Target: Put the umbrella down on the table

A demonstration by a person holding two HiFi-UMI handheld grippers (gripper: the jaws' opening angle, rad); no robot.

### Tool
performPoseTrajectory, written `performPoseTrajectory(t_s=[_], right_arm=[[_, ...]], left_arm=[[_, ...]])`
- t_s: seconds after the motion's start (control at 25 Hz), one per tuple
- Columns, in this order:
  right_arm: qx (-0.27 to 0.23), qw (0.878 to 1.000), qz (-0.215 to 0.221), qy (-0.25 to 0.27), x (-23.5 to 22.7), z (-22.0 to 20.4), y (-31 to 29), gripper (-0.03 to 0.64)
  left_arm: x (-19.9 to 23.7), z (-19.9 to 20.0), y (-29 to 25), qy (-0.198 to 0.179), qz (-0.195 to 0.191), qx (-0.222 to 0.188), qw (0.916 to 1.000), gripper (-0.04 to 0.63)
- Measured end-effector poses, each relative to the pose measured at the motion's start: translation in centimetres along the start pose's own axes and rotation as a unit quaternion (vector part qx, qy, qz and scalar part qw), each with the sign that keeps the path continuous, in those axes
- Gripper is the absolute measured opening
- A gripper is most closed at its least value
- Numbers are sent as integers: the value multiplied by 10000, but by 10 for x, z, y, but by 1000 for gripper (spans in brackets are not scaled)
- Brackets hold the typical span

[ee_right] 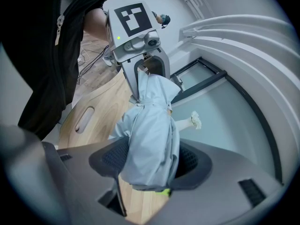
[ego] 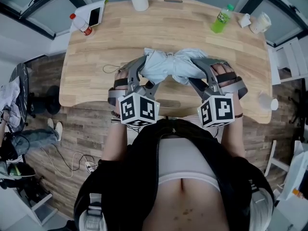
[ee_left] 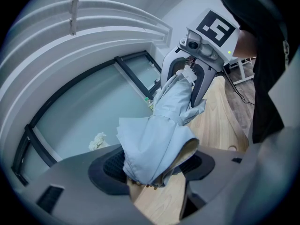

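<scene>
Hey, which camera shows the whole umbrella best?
The head view: the folded umbrella shows end to end, held between the left tongs and right tongs. Each gripper view looks along it from one clamped end, foreshortened.

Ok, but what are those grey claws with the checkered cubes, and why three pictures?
They are grippers, one held in each of a person's hands; the cubes are part of them. One picture comes from a camera on the person's head, looking down. The other two come from cameras riding on the grippers. The left gripper and right gripper each pinch one end of a folded pale blue umbrella over the wooden table. A green bottle and a red-capped bottle are there too.
</scene>
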State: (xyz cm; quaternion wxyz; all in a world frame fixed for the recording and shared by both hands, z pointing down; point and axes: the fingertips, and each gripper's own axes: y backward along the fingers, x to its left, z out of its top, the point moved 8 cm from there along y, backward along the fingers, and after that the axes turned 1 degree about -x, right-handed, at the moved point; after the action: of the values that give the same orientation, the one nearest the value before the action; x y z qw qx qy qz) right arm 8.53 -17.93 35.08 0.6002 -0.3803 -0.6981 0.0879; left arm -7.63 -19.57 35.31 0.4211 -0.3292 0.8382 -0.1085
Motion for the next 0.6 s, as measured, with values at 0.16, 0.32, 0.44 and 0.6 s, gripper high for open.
performPoseTrajectory(t_s=[0.16,0.32,0.44,0.6], right_arm=[[37,9999,96,-60,3,-1,-1,293],[45,9999,144,-50,6,-2,-2,293],[64,9998,195,-65,8,-3,-3,293],[87,9996,266,-94,10,-3,-4,293]], left_arm=[[-3,-2,-2,39,-69,28,10000,304],[-6,-3,-4,78,-129,38,9999,304],[-8,-4,-5,113,-185,50,9998,304],[-10,-7,-7,173,-263,85,9995,304]])
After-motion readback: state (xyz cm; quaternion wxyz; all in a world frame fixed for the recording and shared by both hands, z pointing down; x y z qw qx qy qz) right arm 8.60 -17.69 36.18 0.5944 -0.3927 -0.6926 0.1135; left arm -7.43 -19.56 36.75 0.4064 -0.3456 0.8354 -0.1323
